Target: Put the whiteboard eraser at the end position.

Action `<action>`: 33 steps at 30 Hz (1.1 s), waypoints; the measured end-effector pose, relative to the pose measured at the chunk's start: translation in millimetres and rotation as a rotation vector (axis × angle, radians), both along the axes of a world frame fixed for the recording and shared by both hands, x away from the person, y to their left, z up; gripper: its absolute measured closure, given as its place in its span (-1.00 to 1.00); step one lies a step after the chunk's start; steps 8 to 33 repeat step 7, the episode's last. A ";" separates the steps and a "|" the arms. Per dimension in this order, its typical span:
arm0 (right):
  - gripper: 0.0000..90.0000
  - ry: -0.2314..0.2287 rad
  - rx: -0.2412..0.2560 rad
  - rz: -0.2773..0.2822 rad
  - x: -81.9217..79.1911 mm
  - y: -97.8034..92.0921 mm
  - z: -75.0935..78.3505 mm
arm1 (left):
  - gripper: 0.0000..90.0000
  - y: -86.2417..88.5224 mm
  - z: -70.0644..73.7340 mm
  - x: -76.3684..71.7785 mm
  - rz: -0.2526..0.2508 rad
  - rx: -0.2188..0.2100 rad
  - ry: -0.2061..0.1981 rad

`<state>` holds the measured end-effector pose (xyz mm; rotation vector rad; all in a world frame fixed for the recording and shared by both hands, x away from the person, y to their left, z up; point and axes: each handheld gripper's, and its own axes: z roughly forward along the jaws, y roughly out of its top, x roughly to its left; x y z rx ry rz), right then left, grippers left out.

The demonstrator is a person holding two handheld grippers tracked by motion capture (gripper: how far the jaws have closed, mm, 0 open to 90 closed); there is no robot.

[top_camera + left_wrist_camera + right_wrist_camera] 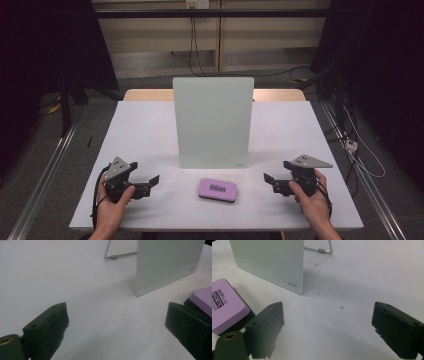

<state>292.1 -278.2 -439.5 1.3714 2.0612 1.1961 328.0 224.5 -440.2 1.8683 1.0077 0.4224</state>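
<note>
White surface (150, 135): your open left tool (150, 181) and right tool (270, 181) flank the untouched purple rectangular eraser (217, 189); nothing grasped yet.

Lab: dark curtains (45, 45), floor rails (42, 175)

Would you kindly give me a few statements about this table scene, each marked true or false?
1. The purple eraser lies flat on the table in front of the white board. True.
2. The left gripper is shut on the eraser. False: its jaws stand open, with nothing between them.
3. The board stands upright, propped by a wire stand. True.
4. The right gripper rests on top of the board. False: it is held low, open, to one side of the eraser.
</note>
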 end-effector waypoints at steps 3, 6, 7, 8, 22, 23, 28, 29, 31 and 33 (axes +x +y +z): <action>-0.77 0.000 0.005 -0.010 -4.5 -3.7 -4.7 | -0.89 0.2 0.4 0.0 0.000 -0.002 0.003; -0.77 0.006 0.022 -0.021 -6.1 -7.2 -7.0 | -0.90 -0.2 0.4 1.0 0.001 -0.007 0.003; -0.77 0.003 0.025 -0.028 -5.5 -7.8 -6.6 | -0.90 -0.1 0.7 2.2 0.000 -0.012 0.004; -0.77 0.003 0.025 -0.028 -5.5 -7.8 -6.6 | -0.90 -0.1 0.7 2.2 0.000 -0.012 0.004; -0.77 0.003 0.025 -0.028 -5.5 -7.8 -6.6 | -0.90 -0.1 0.7 2.2 0.000 -0.012 0.004; -0.77 0.003 0.025 -0.028 -5.5 -7.8 -6.6 | -0.90 -0.1 0.7 2.2 0.000 -0.012 0.004; -0.77 0.003 0.025 -0.028 -5.5 -7.8 -6.6 | -0.90 -0.1 0.7 2.2 0.000 -0.012 0.004; -0.77 0.003 0.025 -0.028 -5.5 -7.8 -6.6 | -0.90 -0.1 0.7 2.2 0.000 -0.012 0.004; -0.77 0.003 0.025 -0.028 -5.5 -7.8 -6.6 | -0.90 -0.1 0.7 2.2 0.000 -0.012 0.004; -0.77 0.003 0.025 -0.028 -5.5 -7.8 -6.6 | -0.90 -0.1 0.7 2.2 0.000 -0.012 0.004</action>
